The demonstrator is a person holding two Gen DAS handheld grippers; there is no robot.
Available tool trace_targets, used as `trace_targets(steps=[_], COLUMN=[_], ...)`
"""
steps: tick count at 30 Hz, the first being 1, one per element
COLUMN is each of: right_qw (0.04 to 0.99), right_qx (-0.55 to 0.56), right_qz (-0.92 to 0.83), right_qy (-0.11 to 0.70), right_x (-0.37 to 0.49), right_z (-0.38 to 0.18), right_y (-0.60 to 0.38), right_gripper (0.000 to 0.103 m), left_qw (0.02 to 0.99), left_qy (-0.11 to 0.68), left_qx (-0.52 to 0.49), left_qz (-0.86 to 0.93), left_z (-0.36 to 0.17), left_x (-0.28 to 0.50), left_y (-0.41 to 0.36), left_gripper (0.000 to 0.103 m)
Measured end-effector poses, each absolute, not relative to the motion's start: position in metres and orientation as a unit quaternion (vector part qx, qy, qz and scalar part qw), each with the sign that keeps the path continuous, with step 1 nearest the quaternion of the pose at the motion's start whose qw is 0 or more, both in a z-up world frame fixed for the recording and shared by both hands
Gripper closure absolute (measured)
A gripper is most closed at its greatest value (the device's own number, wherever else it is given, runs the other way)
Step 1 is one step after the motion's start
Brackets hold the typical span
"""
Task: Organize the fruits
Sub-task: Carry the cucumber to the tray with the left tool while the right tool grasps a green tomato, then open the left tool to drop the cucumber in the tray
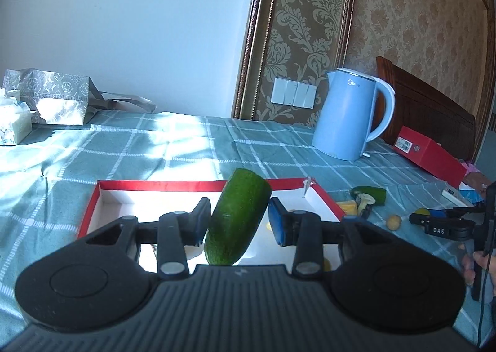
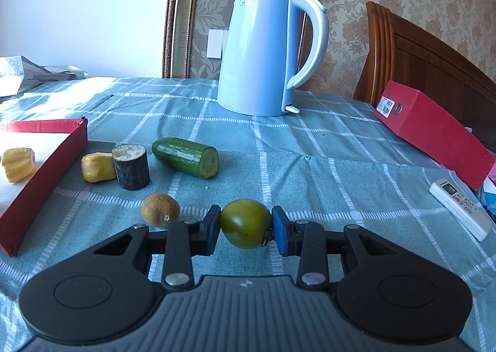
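The left hand-held gripper (image 1: 238,217) is holding a cucumber piece (image 1: 237,218) between its pads, the piece's long axis tilting up and away from the camera, leaning a little to the right, with its lower end near the gripper body. It is hanging directly over the red-walled tray (image 1: 155,186), whose white floor is lying straight ahead and below, so the coming move is probably a short lowering and release, best with the long axis laid along the tray floor rather than across the near wall. The right hand-held gripper (image 2: 245,225) is closing on a green tomato (image 2: 245,223), both pads touching its sides; whether it is lifted off the checked cloth is hard to tell. From this gripper the tray (image 2: 46,162) is lying to the left, with one yellow piece (image 2: 18,163) already inside. Outside the tray wall are sitting another yellow piece (image 2: 97,167), a dark stub (image 2: 131,170), a cut cucumber (image 2: 186,156) and a kiwi (image 2: 160,210). The left hand is nearer the tray; the right is nearer the loose fruit. A kettle (image 2: 263,51) is standing well behind.
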State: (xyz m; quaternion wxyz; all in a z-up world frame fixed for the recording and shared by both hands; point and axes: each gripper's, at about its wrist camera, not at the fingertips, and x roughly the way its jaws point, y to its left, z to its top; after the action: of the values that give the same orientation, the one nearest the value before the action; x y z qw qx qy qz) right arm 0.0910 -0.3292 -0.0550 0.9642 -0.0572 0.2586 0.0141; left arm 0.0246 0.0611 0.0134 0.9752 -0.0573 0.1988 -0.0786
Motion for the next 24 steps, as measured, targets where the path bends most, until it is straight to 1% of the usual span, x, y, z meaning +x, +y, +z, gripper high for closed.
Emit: trace_targets(steps=[4, 9, 10, 17, 18, 20, 22, 24], right_qw=[0.965, 0.965, 0.965, 0.963, 0.963, 0.962, 0.961, 0.961], right_qx=[-0.054, -0.051, -0.051, -0.053, -0.054, -0.056, -0.058, -0.059], right_qz=[0.012, 0.01, 0.01, 0.011, 0.011, 0.013, 0.013, 0.012], right_qy=[0.257, 0.258, 0.258, 0.263, 0.264, 0.268, 0.27, 0.268], right_x=[0.091, 0.091, 0.091, 0.093, 0.093, 0.094, 0.095, 0.095], right_z=[-0.054, -0.055, -0.055, -0.055, -0.056, -0.056, -0.056, -0.056], right_y=[-0.33, -0.331, -0.331, -0.331, -0.331, -0.33, -0.329, -0.329], right_gripper=[0.068, 0.068, 0.068, 0.068, 0.068, 0.068, 0.068, 0.068], left_qw=[0.974, 0.965, 0.963, 0.961, 0.962, 0.963, 0.968, 0.976], left_qy=[0.218, 0.259, 0.265, 0.273, 0.27, 0.263, 0.246, 0.211], left_qx=[-0.036, -0.045, -0.047, -0.042, -0.042, -0.054, -0.053, -0.04], left_qz=[-0.041, -0.017, -0.015, -0.003, -0.003, -0.003, 0.01, 0.025], left_z=[0.008, -0.01, -0.012, -0.018, -0.018, -0.016, -0.013, -0.004], left_x=[0.055, 0.088, 0.092, 0.1, 0.099, 0.092, 0.081, 0.063], left_y=[0.07, 0.081, 0.082, 0.09, 0.091, 0.092, 0.09, 0.085], left_gripper=[0.067, 0.067, 0.068, 0.067, 0.066, 0.057, 0.055, 0.055])
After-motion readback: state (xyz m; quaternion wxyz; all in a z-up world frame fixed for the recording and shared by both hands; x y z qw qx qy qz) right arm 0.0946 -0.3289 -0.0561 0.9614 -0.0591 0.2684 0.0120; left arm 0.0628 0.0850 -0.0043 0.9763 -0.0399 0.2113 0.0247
